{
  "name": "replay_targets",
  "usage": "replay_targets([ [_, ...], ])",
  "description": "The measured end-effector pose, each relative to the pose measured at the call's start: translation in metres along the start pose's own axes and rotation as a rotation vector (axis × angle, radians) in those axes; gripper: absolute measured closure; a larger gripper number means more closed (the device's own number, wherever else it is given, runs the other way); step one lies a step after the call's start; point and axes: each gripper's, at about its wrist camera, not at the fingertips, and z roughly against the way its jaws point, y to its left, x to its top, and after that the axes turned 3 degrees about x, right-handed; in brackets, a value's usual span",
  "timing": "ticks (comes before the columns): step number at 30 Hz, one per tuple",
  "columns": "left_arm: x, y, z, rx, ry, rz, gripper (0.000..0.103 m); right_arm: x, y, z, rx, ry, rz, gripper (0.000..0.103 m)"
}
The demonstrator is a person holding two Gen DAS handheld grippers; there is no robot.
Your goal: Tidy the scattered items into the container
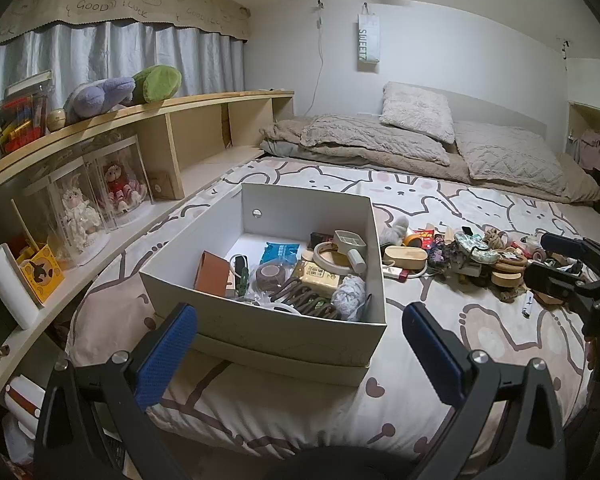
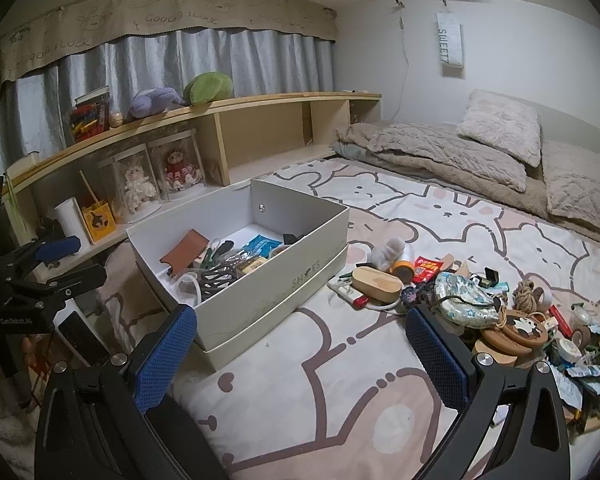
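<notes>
A white shoe box (image 1: 260, 322) (image 2: 284, 280) sits on the bed, holding several small items such as a brown wallet (image 1: 211, 272) (image 2: 186, 250), a tape roll and a blue packet. My left gripper (image 1: 298, 338) hangs open just in front of the box's near wall, nothing between its blue pads. My right gripper (image 2: 300, 340) is open too, over bare sheet between the box and a heap of scattered items (image 2: 500, 312) (image 1: 472, 256): a wooden oval case (image 2: 376, 282), a patterned pouch (image 2: 464, 300), cork coasters, tape rolls. The right gripper (image 1: 556, 264) also shows at the left wrist view's right edge.
A wooden shelf unit (image 1: 100, 168) (image 2: 220, 128) with boxed dolls, plush toys and a yellow box runs along the left. Folded blankets and pillows (image 1: 420, 132) (image 2: 500, 144) lie at the head of the bed. The cartoon-print sheet (image 2: 360, 380) is bare in front of the heap.
</notes>
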Motion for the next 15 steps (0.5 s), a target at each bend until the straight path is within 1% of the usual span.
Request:
replay_targets([
  [5, -0.0015, 0.0009, 0.0002, -0.002, -0.005, 0.014, 0.000, 0.0000, -0.0004, -0.0002, 0.000, 0.001, -0.002, 0.000],
  [15, 0.0002, 0.0006, 0.0040, 0.018, -0.021, 0.006, 0.000, -0.0014, -0.0016, -0.0005, 0.008, 0.002, -0.011, 0.000],
])
